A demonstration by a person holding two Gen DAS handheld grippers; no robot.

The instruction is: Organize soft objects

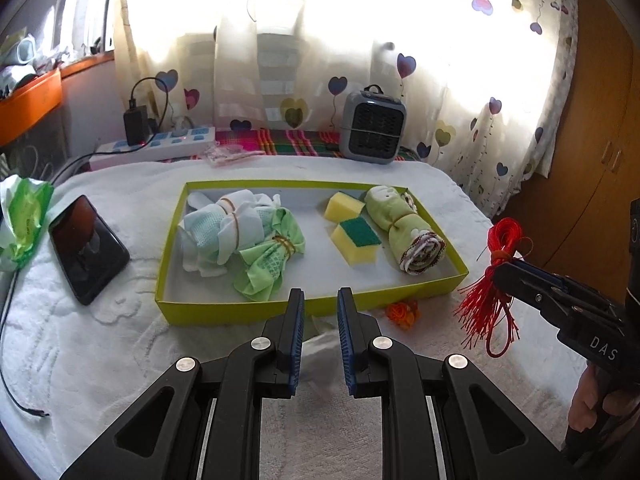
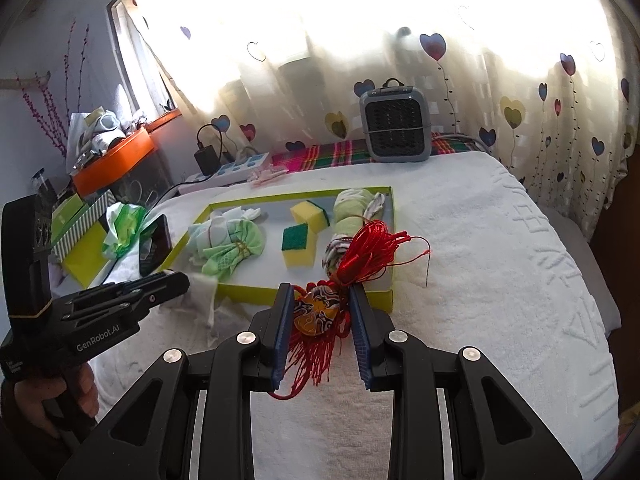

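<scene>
The red tassel ornament (image 2: 320,312) hangs between the fingers of the right gripper (image 2: 320,312), which close on its painted disc and knot, just short of the near wall of the green tray (image 2: 384,300). Its coiled cord (image 2: 372,248) fans up toward 12 o'clock over the tray's near right corner, and the fringe (image 2: 312,364) trails down toward 6 o'clock.

The grip looks partial: the disc sits crosswise between the pads, so the ornament could swivel or slip out if the gripper tilts. The loose cord ends at 2 o'clock could catch on the tray wall or drag across the rolled green cloth (image 2: 352,208) and the sponges (image 2: 298,246) lying just beyond it, pulling them out of place.

The left gripper (image 1: 320,344) has its fingers parted around a thin white cloth (image 2: 200,292); from the pictures it cannot be told whether they pinch it or it merely lies between them. The two grippers are near each other at the tray's front edge, so the fringe could tangle with the cloth. A small orange flower (image 1: 402,312) on the white bed cover (image 2: 500,280) lies beside the tray and could be overlooked.
</scene>
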